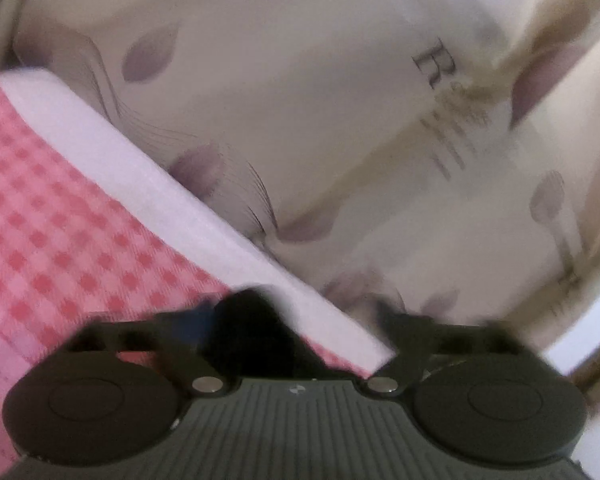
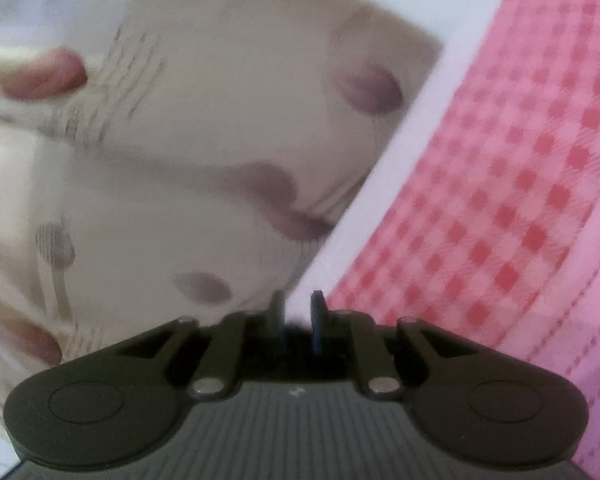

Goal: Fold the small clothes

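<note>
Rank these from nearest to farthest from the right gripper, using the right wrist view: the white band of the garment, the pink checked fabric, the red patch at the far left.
1. White band: runs up from right between the right gripper fingers.
2. Pink checked fabric: just right of the band, starting beside the fingers.
3. Red patch: far upper left, on the floral sheet.

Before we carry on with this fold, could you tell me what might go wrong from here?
1. The right gripper pinches only the white band at the edge of the pink checked garment, so the cloth could slip out.
2. The left gripper looks wide open over that edge, so its side may sag.
3. Both views are blurred; quick motion could skew the fold on the leaf-print sheet.
</note>
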Motion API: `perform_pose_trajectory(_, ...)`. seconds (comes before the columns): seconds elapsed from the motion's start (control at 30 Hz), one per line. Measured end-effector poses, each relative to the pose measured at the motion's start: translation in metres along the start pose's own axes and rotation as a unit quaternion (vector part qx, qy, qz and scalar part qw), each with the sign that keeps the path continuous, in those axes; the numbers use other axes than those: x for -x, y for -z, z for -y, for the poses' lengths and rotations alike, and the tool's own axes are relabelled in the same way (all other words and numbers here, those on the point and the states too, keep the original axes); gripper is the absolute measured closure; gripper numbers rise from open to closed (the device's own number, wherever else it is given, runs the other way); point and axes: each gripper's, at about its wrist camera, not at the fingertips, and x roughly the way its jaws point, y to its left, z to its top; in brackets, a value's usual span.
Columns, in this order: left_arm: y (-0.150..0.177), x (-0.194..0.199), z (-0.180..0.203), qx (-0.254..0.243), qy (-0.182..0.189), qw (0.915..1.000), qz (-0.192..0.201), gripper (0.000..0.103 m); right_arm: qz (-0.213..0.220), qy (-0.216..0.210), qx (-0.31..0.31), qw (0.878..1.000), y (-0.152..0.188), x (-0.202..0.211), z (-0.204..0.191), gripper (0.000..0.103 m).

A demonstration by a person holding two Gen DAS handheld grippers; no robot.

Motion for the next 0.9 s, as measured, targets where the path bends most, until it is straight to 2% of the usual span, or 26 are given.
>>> perform_pose_trajectory(0.07, -0.004, 0.008, -0.005, 0.010, 0.011, 0.9992, 0.037, 0.000, 0.023, -0.007, -0.005, 1.000, -0.002, 0.007, 0.004, 0.088)
perform_pose_trajectory(0.17, -0.012, 0.015, -0.009, 0.021, 0.015, 0.9993, 0.029, 0.000, 0.035, -0.021, 0.022, 0.999, 0.006, 0.028, -0.005, 0.085)
perform_pose_trajectory(0.2, -0.011, 0.020, -0.011, 0.023, 0.023, 0.9992, 0.025, 0.000, 0.017, -0.034, 0.052, 0.998, 0.015, 0.032, -0.015, 0.085)
perform_pose_trajectory(0.27, -0.002, 0.030, -0.010, 0.015, 0.031, 0.9993, 0.016, 0.000, -0.066, -0.054, 0.124, 0.989, 0.036, 0.025, -0.041, 0.085)
perform_pose_trajectory(0.3, 0.005, 0.036, -0.011, 0.011, 0.035, 0.9993, 0.011, 0.000, -0.121, -0.063, 0.175, 0.975, 0.055, 0.018, -0.058, 0.085)
perform_pose_trajectory(0.37, 0.024, 0.043, -0.012, 0.007, 0.043, 0.9990, -0.005, 0.000, -0.196, -0.062, 0.278, 0.938, 0.096, 0.003, -0.090, 0.085)
perform_pose_trajectory(0.4, 0.034, 0.044, -0.013, 0.005, 0.046, 0.9989, -0.011, 0.000, -0.226, -0.052, 0.324, 0.917, 0.117, -0.008, -0.104, 0.085)
perform_pose_trajectory(0.47, 0.055, 0.046, -0.016, 0.003, 0.047, 0.9987, -0.022, 0.000, -0.263, -0.032, 0.385, 0.884, 0.149, -0.036, -0.125, 0.085)
perform_pose_trajectory(0.53, 0.073, 0.042, -0.019, -0.003, 0.053, 0.9979, -0.038, 0.000, -0.300, -0.013, 0.402, 0.865, 0.166, -0.069, -0.136, 0.085)
perform_pose_trajectory(0.57, 0.082, 0.039, -0.019, -0.013, 0.049, 0.9977, -0.045, 0.001, -0.312, 0.004, 0.405, 0.860, 0.171, -0.086, -0.140, 0.085)
perform_pose_trajectory(0.63, 0.094, 0.035, -0.023, -0.018, 0.043, 0.9980, -0.042, 0.001, -0.314, 0.034, 0.424, 0.849, 0.172, -0.118, -0.147, 0.088)
perform_pose_trajectory(0.67, 0.098, 0.033, -0.025, -0.019, 0.043, 0.9981, -0.039, 0.001, -0.296, 0.051, 0.430, 0.851, 0.165, -0.133, -0.152, 0.088)
perform_pose_trajectory(0.7, 0.102, 0.033, -0.026, -0.025, 0.038, 0.9984, -0.034, 0.000, -0.277, 0.062, 0.422, 0.861, 0.156, -0.142, -0.155, 0.088)
perform_pose_trajectory(0.73, 0.106, 0.033, -0.028, -0.029, 0.033, 0.9986, -0.030, 0.001, -0.253, 0.070, 0.406, 0.875, 0.144, -0.149, -0.156, 0.088)
perform_pose_trajectory(0.8, 0.109, 0.036, -0.027, -0.035, 0.041, 0.9984, -0.017, 0.000, -0.158, 0.101, 0.362, 0.913, 0.114, -0.154, -0.155, 0.086)
perform_pose_trajectory(0.87, 0.110, 0.035, -0.027, -0.036, 0.039, 0.9984, -0.017, 0.000, -0.123, 0.087, 0.277, 0.949, 0.089, -0.152, -0.146, 0.085)
perform_pose_trajectory(0.9, 0.109, 0.034, -0.029, -0.031, 0.041, 0.9986, -0.017, 0.000, -0.114, 0.072, 0.243, 0.961, 0.084, -0.147, -0.143, 0.085)
